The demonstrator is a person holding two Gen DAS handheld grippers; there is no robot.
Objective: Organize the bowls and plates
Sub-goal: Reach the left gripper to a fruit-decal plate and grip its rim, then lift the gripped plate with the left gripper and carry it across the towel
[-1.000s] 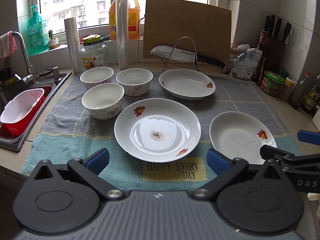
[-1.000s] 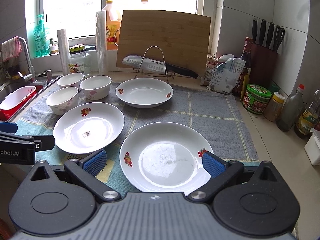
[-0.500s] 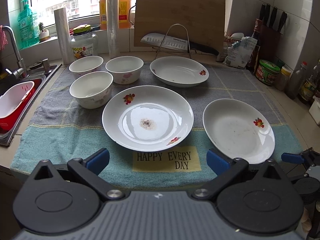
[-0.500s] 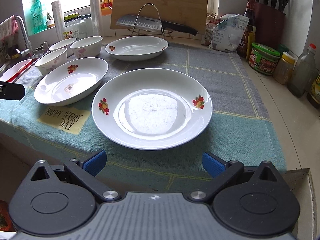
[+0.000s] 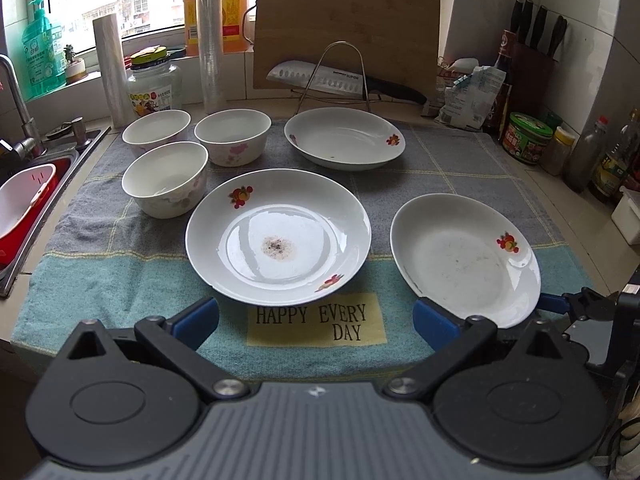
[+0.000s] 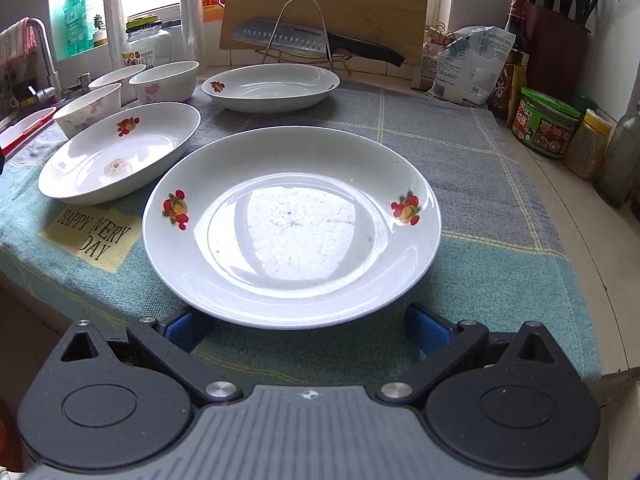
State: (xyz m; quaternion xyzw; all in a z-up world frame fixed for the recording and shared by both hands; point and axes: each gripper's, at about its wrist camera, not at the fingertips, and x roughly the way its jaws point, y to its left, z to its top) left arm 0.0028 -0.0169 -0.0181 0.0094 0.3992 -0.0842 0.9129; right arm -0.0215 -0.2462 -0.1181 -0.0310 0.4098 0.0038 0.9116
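Here, on a kitchen tabletop (image 5: 572,200) spread with a grey-and-teal cloth (image 5: 460,160), three white fruit-print plates and three bowls wait for you to sort them. The nearest plate (image 6: 292,220) lies directly ahead of your right hand-held gripper (image 6: 308,326), whose blue pads stand wide apart, empty, level with the plate's near rim and partly tucked under it. Being round, the plate offers no long axis to line up on; the near edge is the way in. The middle plate (image 5: 278,236), marked with a dark stain at its centre, sits straight in front of your left hand-held gripper (image 5: 316,320), which is likewise spread wide and holds nothing. The far plate (image 5: 345,138) rests well back, before a wire rack (image 5: 336,72). The bowls (image 5: 165,178) cluster at the left rear, nearer your left hand. Judging by position, the right hand is closest to a first pick.
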